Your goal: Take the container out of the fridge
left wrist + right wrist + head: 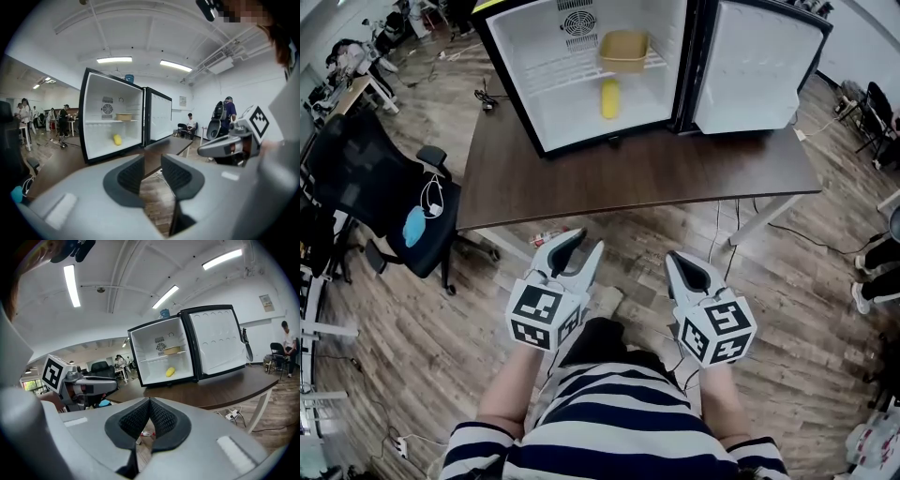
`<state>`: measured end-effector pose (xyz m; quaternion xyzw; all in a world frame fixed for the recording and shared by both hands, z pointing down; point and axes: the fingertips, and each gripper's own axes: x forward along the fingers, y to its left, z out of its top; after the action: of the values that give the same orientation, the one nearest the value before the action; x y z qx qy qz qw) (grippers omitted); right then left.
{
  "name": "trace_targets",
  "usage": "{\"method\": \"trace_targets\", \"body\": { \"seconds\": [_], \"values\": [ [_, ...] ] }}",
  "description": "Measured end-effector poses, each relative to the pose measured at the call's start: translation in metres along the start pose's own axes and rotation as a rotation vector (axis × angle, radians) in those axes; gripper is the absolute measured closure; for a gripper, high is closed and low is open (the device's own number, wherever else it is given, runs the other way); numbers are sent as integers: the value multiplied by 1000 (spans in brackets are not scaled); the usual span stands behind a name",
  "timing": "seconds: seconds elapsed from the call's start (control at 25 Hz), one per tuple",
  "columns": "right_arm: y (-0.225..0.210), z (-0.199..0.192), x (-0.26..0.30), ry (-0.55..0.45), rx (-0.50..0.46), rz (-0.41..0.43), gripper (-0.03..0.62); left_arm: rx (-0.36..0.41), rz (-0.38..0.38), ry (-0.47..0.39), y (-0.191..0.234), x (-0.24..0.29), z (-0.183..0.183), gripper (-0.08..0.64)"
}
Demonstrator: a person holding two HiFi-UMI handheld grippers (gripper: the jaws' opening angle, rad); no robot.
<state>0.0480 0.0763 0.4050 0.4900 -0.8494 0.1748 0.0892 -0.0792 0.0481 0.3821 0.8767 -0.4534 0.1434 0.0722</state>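
A tan container [623,52] sits on the upper shelf of an open mini fridge [581,70] at the far side of a dark table [628,178]. It also shows in the left gripper view [124,116] and the right gripper view [172,350]. A yellow object [610,97] lies on the fridge floor below it. My left gripper [581,248] hovers in front of the table over the wooden floor, open and empty. My right gripper [689,267] is beside it, shut on nothing. Both are far from the fridge.
The fridge door [759,66] stands swung open to the right. A black office chair [384,197] with a blue item on it stands left of the table. Cables lie on the floor under the table. People and desks are in the background.
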Motion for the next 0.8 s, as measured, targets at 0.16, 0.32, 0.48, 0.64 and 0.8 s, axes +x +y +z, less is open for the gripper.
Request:
{"method": "trace_targets", "body": {
  "seconds": [0.16, 0.32, 0.48, 0.64, 0.8],
  "values": [
    [-7, 5, 21, 11, 4, 0, 598, 51, -30, 9, 15, 30, 12, 560],
    [-17, 14, 46, 20, 17, -5, 598, 141, -48, 25, 36, 61, 30, 560],
    [-27, 27, 76, 22, 35, -8, 598, 269, -63, 38, 59, 92, 50, 560],
    [-36, 44, 104, 18, 38, -21, 598, 351, -96, 43, 82, 123, 69, 560],
    [-45, 55, 127, 23, 52, -48, 598, 423, -133, 40, 103, 154, 90, 560]
  ]
}}
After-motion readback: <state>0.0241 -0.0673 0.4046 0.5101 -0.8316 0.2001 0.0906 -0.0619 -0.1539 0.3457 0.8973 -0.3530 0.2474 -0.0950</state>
